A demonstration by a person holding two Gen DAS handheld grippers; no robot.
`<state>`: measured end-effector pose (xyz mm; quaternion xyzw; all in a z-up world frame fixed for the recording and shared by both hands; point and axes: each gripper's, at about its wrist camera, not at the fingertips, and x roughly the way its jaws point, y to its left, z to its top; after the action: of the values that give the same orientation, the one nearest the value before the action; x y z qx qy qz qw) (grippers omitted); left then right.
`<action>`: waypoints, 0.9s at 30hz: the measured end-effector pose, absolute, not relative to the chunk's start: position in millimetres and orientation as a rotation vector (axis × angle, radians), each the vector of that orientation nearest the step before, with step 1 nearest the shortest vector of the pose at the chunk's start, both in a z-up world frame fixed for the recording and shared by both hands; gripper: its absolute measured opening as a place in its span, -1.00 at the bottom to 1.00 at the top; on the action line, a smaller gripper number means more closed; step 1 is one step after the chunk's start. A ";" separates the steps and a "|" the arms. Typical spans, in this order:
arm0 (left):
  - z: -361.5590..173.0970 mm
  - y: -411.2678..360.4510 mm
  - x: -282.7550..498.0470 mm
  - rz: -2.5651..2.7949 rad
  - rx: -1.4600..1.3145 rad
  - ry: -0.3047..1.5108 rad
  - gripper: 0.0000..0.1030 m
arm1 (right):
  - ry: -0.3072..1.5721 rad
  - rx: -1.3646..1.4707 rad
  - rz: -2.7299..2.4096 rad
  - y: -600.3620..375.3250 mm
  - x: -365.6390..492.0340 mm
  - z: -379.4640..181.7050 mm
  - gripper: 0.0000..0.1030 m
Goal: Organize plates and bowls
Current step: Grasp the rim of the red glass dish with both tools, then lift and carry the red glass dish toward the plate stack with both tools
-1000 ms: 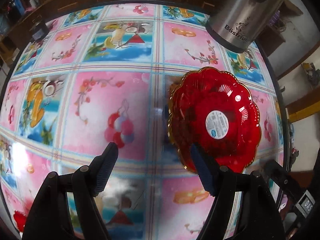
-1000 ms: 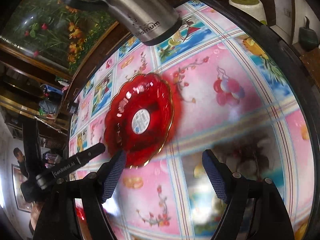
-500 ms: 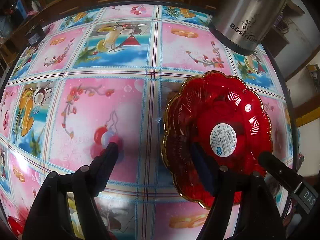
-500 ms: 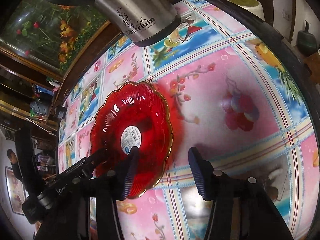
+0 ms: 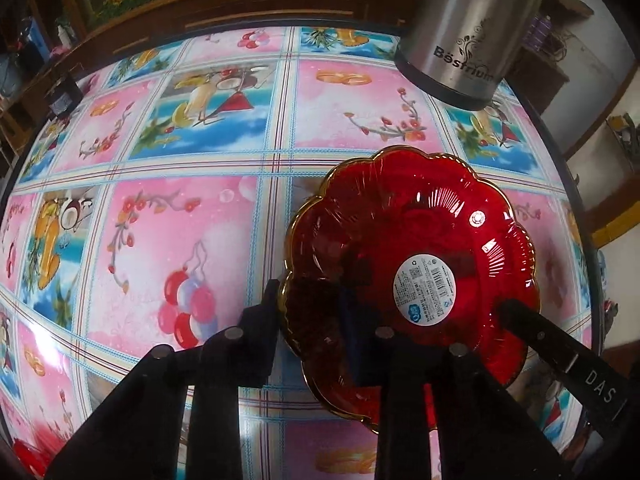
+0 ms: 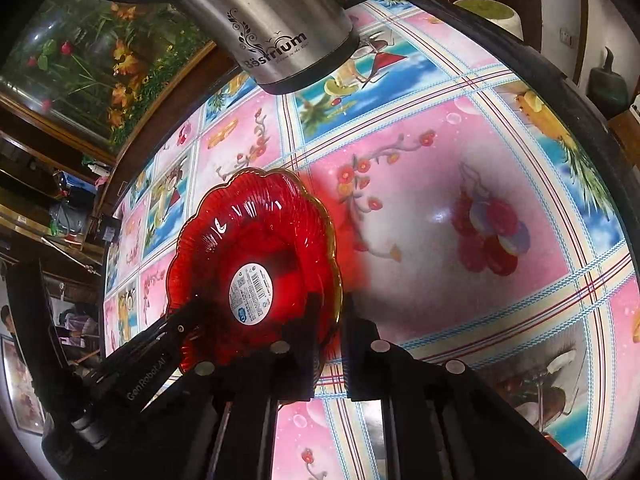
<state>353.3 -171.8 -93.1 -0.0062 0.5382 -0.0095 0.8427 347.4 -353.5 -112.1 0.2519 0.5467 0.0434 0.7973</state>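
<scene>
Glossy, ribbed translucent red plate (image 5: 424, 236) with paper sticker (image 5: 425, 290); brushed steel kettle (image 5: 464, 36); shiny plastic tablecloth (image 5: 180, 220).

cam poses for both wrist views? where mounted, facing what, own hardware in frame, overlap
Left wrist: on the left gripper, looking steeply down at the table; own fingers closing over the red dish rim, right gripper's finger at lower right.
Right wrist: on the right gripper, looking down; own fingers shut on the dish's opposite rim, left gripper at lower left.
Shared: dish, steel kettle, patterned tablecloth.
</scene>
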 end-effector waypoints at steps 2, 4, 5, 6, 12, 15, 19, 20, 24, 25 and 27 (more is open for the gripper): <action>-92.5 -171.3 353.1 -0.026 -0.018 1.140 -0.53 | 1.171 0.542 0.094 -354.1 346.2 -112.4 -0.82; -91.4 -170.3 354.4 -0.034 -0.021 1.146 -0.56 | 1.171 0.544 0.096 -354.9 345.9 -112.4 -0.82; -91.0 -169.4 355.0 -0.039 -0.025 1.150 -0.57 | 1.171 0.543 0.096 -355.1 346.1 -112.6 -0.82; -90.6 -168.2 355.4 -0.045 -0.035 1.155 -0.59 | 1.170 0.542 0.096 -355.3 346.3 -113.0 -0.82; -89.4 -167.7 354.9 -0.053 -0.035 1.170 -0.61 | 1.169 0.549 0.096 -356.3 345.8 -112.7 -0.83; -87.0 -168.0 352.3 -0.060 -0.042 1.174 -0.64 | 1.162 0.556 0.094 -358.3 344.2 -111.5 -0.83; -82.9 -169.0 345.9 -0.064 -0.042 1.174 -0.67 | 1.158 0.559 0.094 -360.5 338.7 -109.1 -0.83; -82.5 -169.3 343.9 -0.065 -0.043 1.176 -0.67 | 1.155 0.562 0.093 -361.3 336.3 -108.4 -0.83; -81.9 -169.4 333.9 -0.065 -0.044 1.179 -0.67 | 1.154 0.561 0.092 -362.2 328.0 -106.8 -0.83; -81.5 -169.3 331.4 -0.064 -0.045 1.179 -0.67 | 1.153 0.559 0.091 -362.2 325.3 -106.1 -0.83; -80.0 -169.6 324.8 -0.064 -0.045 1.175 -0.67 | 1.150 0.558 0.090 -362.9 319.8 -104.5 -0.83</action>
<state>324.8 -169.6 -80.0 -0.0212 0.5540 -0.0304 0.8317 319.8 -362.9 -104.5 0.2603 0.5364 0.0419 0.8017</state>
